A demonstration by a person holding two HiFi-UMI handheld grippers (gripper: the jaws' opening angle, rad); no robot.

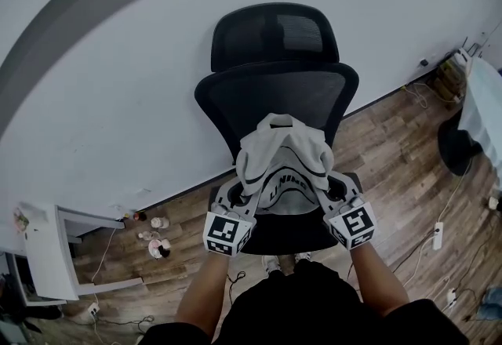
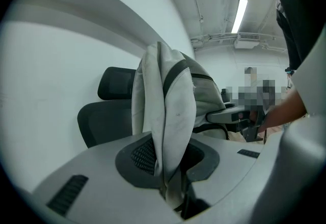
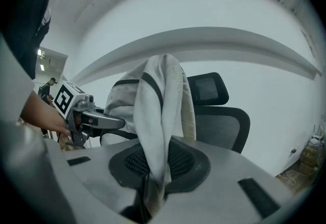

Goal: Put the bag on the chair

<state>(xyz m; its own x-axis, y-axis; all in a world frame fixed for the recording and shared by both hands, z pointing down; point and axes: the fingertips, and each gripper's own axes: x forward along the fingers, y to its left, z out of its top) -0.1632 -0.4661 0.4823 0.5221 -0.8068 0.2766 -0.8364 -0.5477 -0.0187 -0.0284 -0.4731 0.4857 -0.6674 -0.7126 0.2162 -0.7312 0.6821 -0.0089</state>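
A light grey cloth bag (image 1: 282,159) with dark trim hangs between my two grippers, over the seat of a black mesh office chair (image 1: 274,85). My left gripper (image 1: 239,196) is shut on the bag's left edge; the cloth (image 2: 165,116) runs down between its jaws. On the other side my right gripper (image 1: 333,193) is shut on the bag's right edge, and the fabric (image 3: 158,116) is pinched between its pads. The chair's backrest (image 3: 221,129) and headrest (image 2: 116,83) stand just behind the bag.
A white wall (image 1: 118,100) rises behind the chair. A white cabinet (image 1: 47,253) stands at the lower left, with small items (image 1: 157,241) on the wood floor beside it. Cables and a power strip (image 1: 438,235) lie at the right.
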